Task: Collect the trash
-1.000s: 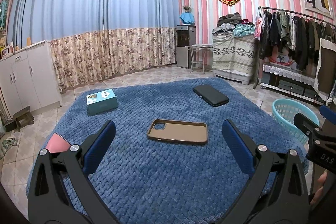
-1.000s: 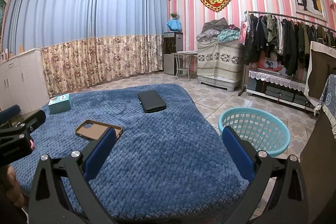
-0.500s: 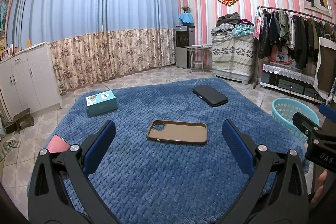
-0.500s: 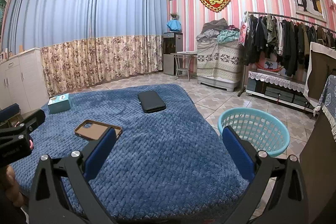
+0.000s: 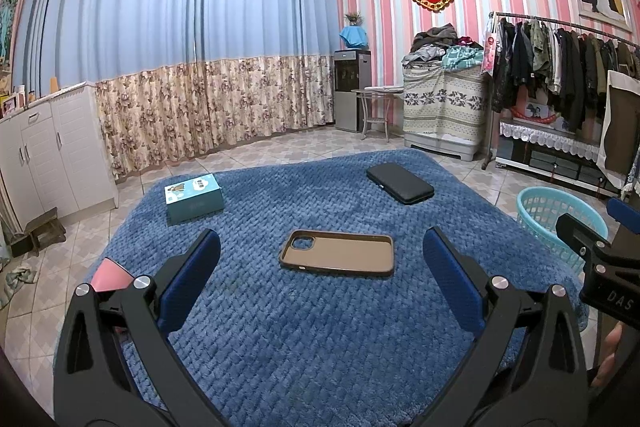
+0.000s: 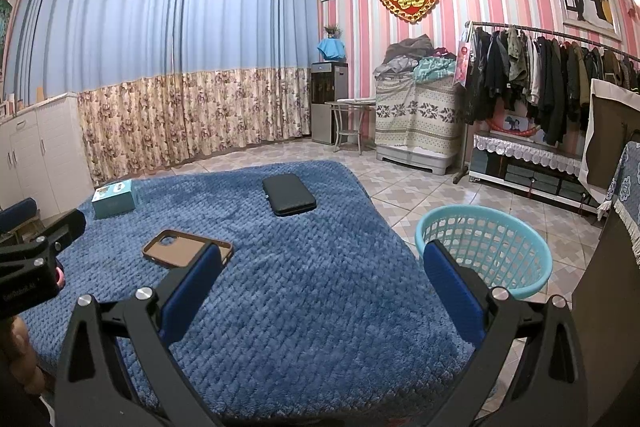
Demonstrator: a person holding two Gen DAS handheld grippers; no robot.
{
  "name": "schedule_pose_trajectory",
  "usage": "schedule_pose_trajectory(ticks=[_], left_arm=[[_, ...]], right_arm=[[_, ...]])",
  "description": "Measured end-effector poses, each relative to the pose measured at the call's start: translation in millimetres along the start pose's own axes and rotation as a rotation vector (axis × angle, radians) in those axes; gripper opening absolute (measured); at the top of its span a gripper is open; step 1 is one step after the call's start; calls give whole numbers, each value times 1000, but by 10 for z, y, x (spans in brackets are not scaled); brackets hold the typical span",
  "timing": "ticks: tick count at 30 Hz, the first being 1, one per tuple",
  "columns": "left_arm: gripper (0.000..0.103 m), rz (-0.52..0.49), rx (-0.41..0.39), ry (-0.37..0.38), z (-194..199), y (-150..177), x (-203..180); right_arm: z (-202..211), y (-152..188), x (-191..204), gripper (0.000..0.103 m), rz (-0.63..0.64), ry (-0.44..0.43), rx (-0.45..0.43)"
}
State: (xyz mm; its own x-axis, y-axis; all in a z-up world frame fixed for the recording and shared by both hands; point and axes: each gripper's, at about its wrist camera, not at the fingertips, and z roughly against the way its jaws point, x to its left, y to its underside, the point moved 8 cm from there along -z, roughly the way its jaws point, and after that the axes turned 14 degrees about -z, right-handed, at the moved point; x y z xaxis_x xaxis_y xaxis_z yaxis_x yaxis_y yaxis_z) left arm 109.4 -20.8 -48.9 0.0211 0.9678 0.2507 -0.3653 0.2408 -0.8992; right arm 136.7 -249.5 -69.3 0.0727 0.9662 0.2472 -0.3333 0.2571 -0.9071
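Note:
A brown phone case [image 5: 337,258] lies on the blue blanket [image 5: 320,327], just ahead of my open, empty left gripper [image 5: 320,267]. It also shows in the right wrist view [image 6: 188,249], left of my open, empty right gripper [image 6: 320,267]. A teal box [image 5: 194,198] sits at the far left, also in the right wrist view [image 6: 113,202]. A black case [image 5: 400,183] lies at the far right, also in the right wrist view [image 6: 289,194]. A pink object [image 5: 109,275] lies partly hidden behind my left finger. A turquoise basket [image 6: 484,251] stands on the floor right of the blanket.
White cabinets [image 5: 44,155] stand at the left wall. A clothes rack [image 6: 552,67] and a covered pile [image 6: 416,115] line the right wall. A water dispenser [image 5: 352,91] and small table stand in the corner. The floor is tiled.

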Motion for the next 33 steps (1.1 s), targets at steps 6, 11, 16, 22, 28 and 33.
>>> schedule_pose_trajectory(ticks=[6,11,16,22,28,33], left_arm=[[98,-3,0,0,7,2,-8],[98,-5,0,3,9,8,5],[98,-5,0,4,2,7,28],[98,-7,1,4,8,5,32],[98,-7,1,4,2,5,39],[98,-9,0,9,9,-6,53]], right_arm=[[-3,4,3,99,-1,0,-1],[-3,2,-10,99,-2,0,-1],[-4,9,-6,99,-1,-1,-1],[-5,8,-14,99,0,-1,-2],[-6,14,-8,99,-1,0,-2],[-6,14,-17,99,-2,0,-2]])
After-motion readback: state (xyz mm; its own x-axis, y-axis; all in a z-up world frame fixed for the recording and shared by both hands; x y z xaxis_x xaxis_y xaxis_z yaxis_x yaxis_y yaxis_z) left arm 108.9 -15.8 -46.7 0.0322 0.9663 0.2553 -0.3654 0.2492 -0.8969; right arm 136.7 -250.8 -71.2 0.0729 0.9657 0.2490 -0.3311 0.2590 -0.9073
